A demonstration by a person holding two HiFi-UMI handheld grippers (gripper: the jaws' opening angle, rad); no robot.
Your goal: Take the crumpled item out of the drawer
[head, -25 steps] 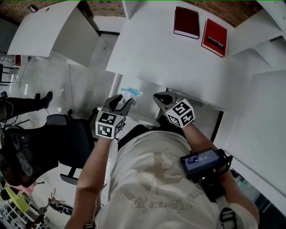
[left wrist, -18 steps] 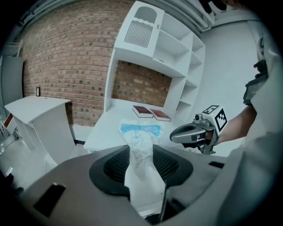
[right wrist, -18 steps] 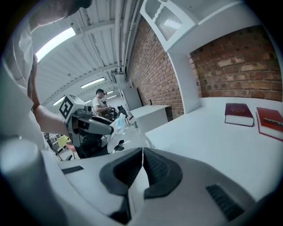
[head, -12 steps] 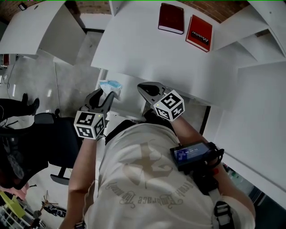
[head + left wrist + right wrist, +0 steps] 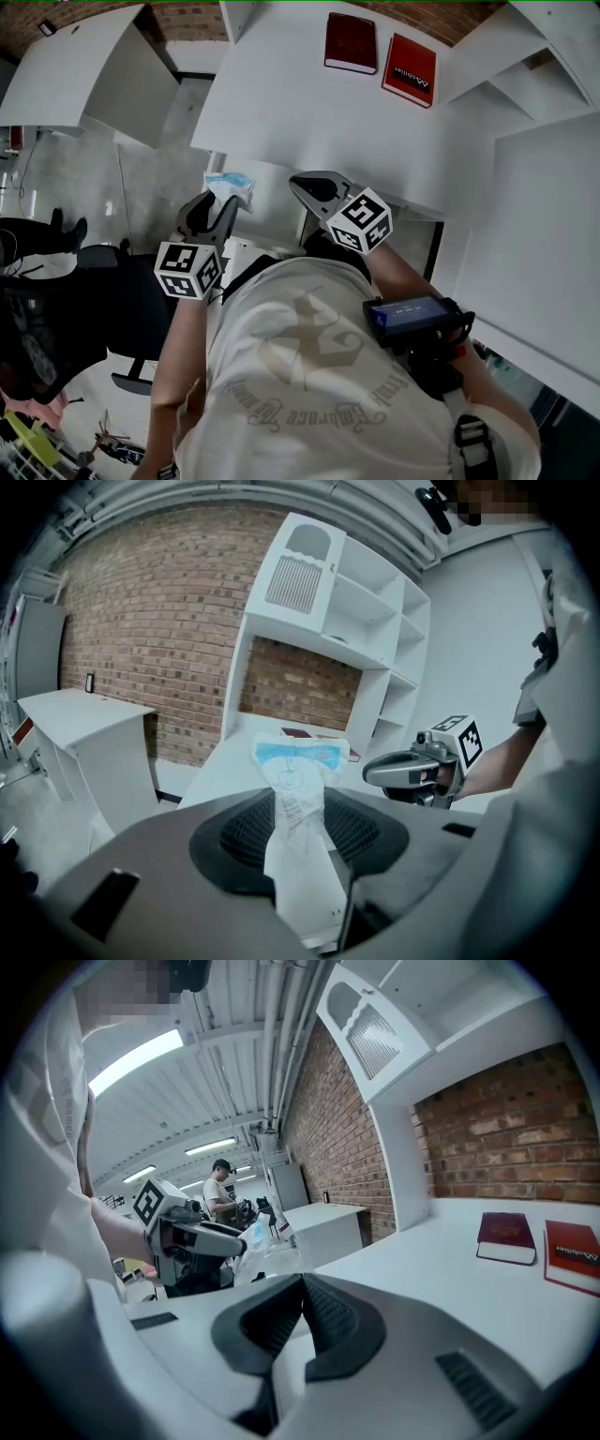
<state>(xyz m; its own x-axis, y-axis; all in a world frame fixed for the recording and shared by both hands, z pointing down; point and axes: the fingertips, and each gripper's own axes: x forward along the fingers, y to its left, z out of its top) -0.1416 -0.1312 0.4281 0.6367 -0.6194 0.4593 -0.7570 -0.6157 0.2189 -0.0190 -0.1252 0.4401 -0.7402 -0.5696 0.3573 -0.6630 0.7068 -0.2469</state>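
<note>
The head view looks steeply down onto a white desk [image 5: 281, 103] with a dark red book [image 5: 350, 42] and a brighter red book [image 5: 409, 71] lying side by side at its far end. Both grippers are held up in front of the chest, by the desk's near edge. The left gripper [image 5: 217, 204] carries the crumpled item [image 5: 231, 183], a white packet with a pale blue band. From above only its bunched top shows, poking out past the jaw tips. The left gripper view gives what the head view cannot. The jaws are clamped on the item's lower part, its wrinkled white body runs down between them, and its blue-banded top fans out above them, clear of the desk. That view also catches the right gripper [image 5: 380, 771] off to the side, well apart from the item. The right gripper view shows its own jaws closed tip to tip with nothing between them. It alone takes in a bystander [image 5: 222, 1192] far back in the room, beyond the left gripper and its packet.
</note>
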